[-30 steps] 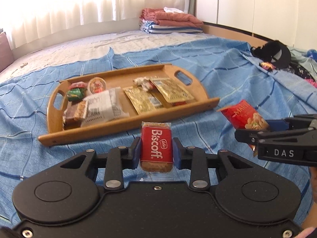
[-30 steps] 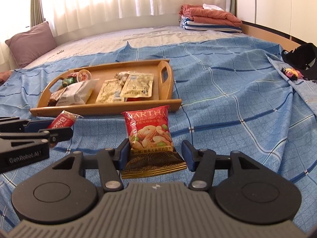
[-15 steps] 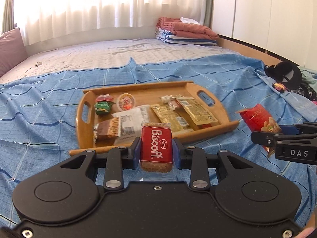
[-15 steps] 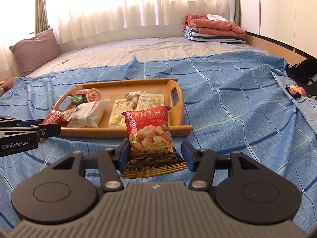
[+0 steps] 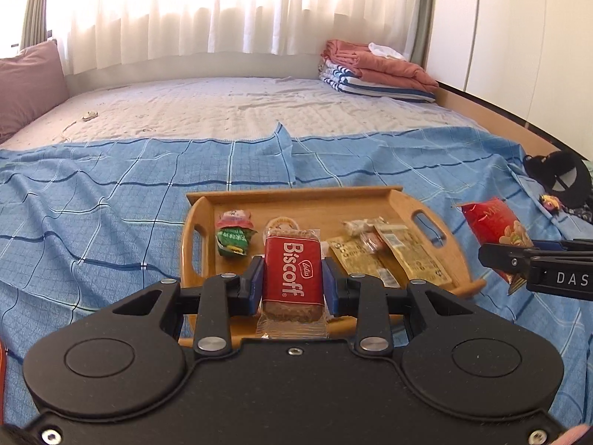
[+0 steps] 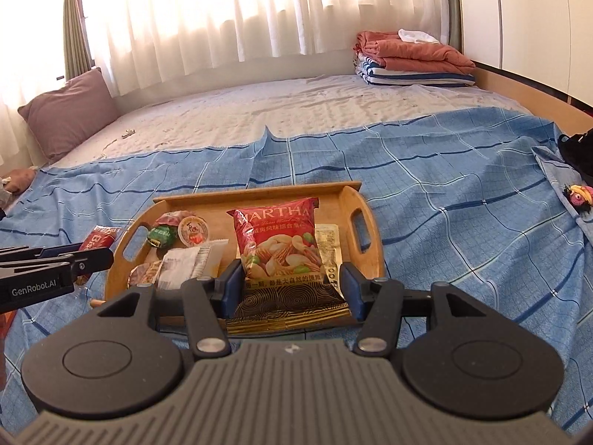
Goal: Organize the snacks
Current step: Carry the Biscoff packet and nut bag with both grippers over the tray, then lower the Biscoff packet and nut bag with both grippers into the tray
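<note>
My left gripper (image 5: 292, 278) is shut on a red Biscoff biscuit pack (image 5: 292, 270), held upright above the near rim of the wooden tray (image 5: 296, 194). My right gripper (image 6: 292, 282) is shut on a red Martha nut bag (image 6: 280, 244), held above the same tray (image 6: 255, 191). The tray holds several snacks: a green-and-red candy (image 5: 233, 237), a round jelly cup (image 6: 192, 230), a white wrapped bar (image 6: 189, 265) and yellow sachets (image 5: 411, 256). The right gripper with its bag (image 5: 496, 226) shows at the right of the left wrist view. The left gripper (image 6: 55, 263) shows at the left of the right wrist view.
The tray lies on a blue checked sheet (image 5: 111, 204) over a bed. Folded blankets (image 5: 374, 70) lie at the far right corner, a mauve pillow (image 6: 70, 111) at the far left. A black cap (image 5: 559, 178) and a small toy (image 6: 578, 194) lie to the right.
Both grippers have moved forward and up towards the tray with their snacks; the tray now sits right behind each held pack. Both grips are unchanged.
</note>
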Motion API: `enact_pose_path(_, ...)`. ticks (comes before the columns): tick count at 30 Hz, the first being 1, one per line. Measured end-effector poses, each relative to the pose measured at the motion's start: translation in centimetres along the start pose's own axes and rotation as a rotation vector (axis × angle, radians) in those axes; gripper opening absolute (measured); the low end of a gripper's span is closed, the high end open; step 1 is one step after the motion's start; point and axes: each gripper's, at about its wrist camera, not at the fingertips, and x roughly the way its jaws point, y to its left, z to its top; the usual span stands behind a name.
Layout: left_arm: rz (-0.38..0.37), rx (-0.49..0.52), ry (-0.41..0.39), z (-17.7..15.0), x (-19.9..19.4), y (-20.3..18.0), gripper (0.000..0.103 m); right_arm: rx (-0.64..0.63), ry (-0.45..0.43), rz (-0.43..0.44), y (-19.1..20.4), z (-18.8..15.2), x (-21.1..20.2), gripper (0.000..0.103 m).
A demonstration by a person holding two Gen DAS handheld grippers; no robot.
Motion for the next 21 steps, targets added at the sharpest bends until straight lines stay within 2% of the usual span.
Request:
enact_pose_path(14, -0.038, -0.121, 0.058, 4.3, 8.3, 3.9, 0.031, -0.006, 0.102, 0.036, 3.4, 4.3, 8.7, 0.059)
enact_pose_path(21, -0.003, -0.144, 0.101, 4.6, 13.4, 4.6, 0.031, -0.018, 0.136, 0.032, 4.4, 4.6, 13.2, 0.059)
